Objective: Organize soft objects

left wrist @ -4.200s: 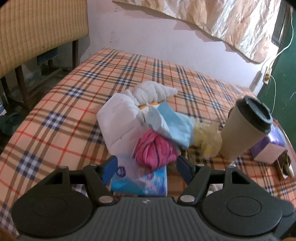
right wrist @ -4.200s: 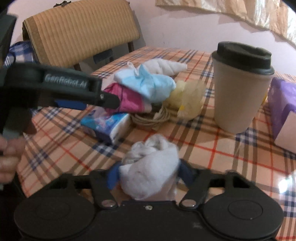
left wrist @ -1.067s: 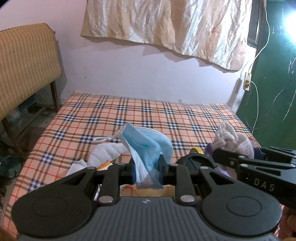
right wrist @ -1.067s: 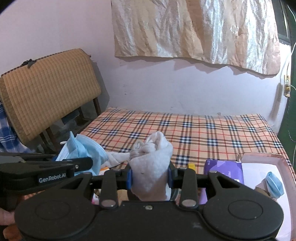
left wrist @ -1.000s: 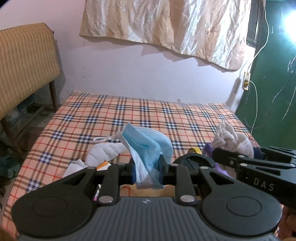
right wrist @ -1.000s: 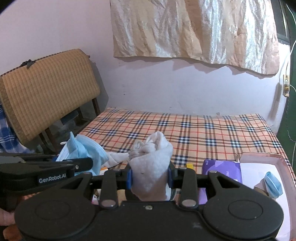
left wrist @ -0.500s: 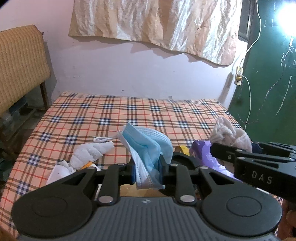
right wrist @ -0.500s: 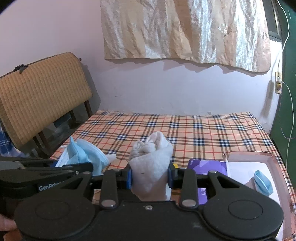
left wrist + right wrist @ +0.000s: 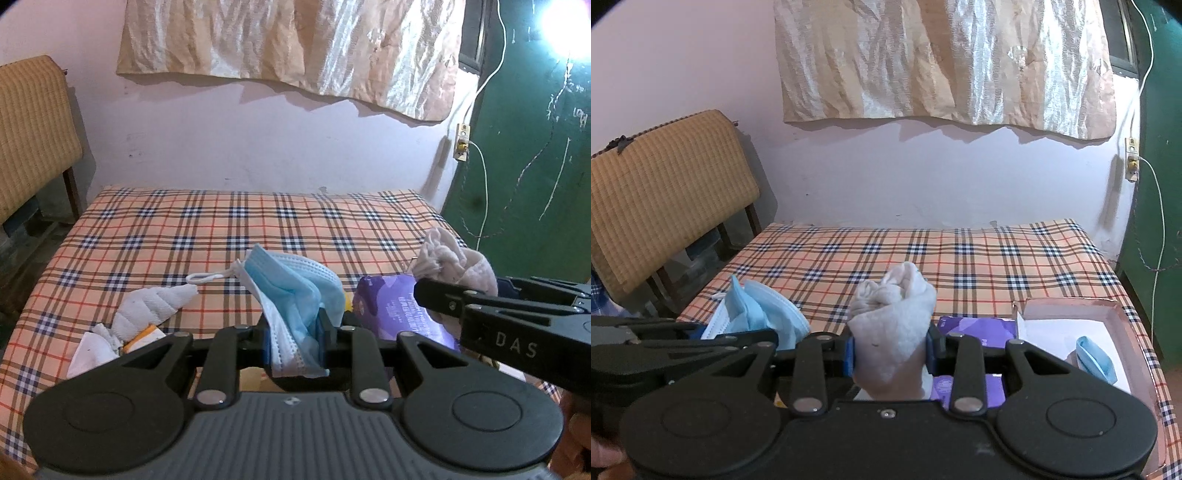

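My left gripper is shut on a blue and white face mask, held above the plaid table. My right gripper is shut on a rolled white sock, also held up. In the left wrist view the sock and the right gripper's side show at the right. In the right wrist view the mask shows at the left. A pink-rimmed box at the right holds another blue mask. A rolled white cloth lies on the table at the left.
A purple tissue pack lies beside the box, also in the right wrist view. A white paper lies at the left. The plaid tablecloth reaches the pink wall. A woven chair back stands left; a green door right.
Both grippers have swung to the right with their loads. The box has come further into the right wrist view. The white cloth has slid left in the left wrist view.
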